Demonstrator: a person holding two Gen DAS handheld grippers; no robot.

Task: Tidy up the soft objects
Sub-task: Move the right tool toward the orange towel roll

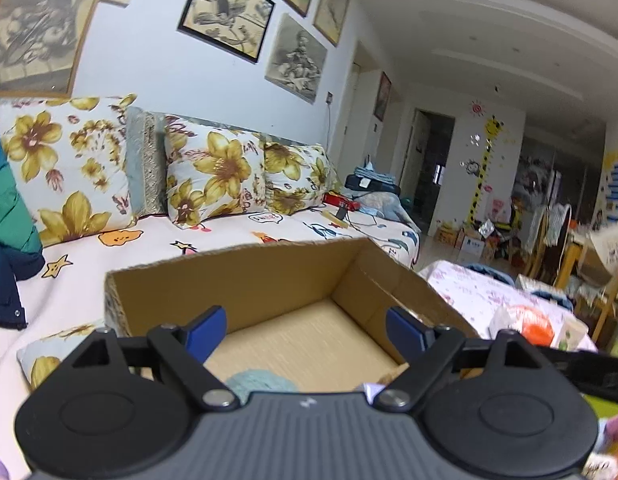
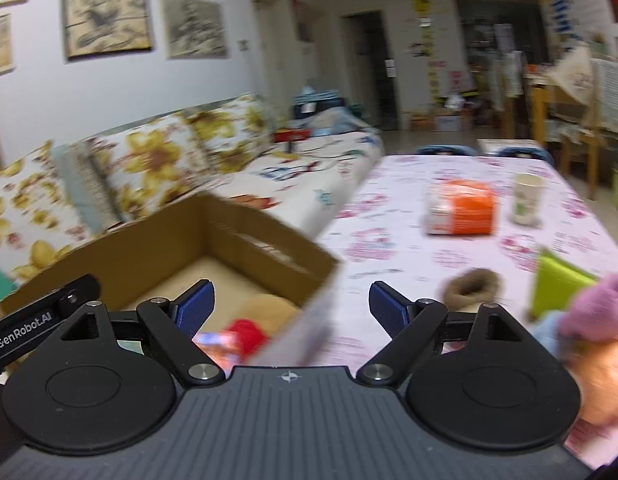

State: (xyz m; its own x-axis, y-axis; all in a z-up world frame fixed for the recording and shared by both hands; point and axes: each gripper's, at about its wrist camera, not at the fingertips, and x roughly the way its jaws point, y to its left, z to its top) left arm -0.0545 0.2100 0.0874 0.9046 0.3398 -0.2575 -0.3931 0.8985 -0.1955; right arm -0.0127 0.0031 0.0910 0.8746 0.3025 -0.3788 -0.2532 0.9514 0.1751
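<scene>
Both claws gape empty: left claw point(image 1: 305, 330) above the box point(image 1: 245, 272) collecting toys, right claw point(image 2: 291, 306) facing the bench point(image 2: 409, 216), brown toy point(image 2: 471, 287) just ahead.

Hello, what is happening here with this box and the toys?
A person with a gripper in each hand is sorting soft things into a cardboard box. Both the left gripper and the right gripper are open and hold nothing. Some soft things already lie in the box, among them a red one. A brown soft thing and a pink plush toy are on the table, outside the box.
</scene>
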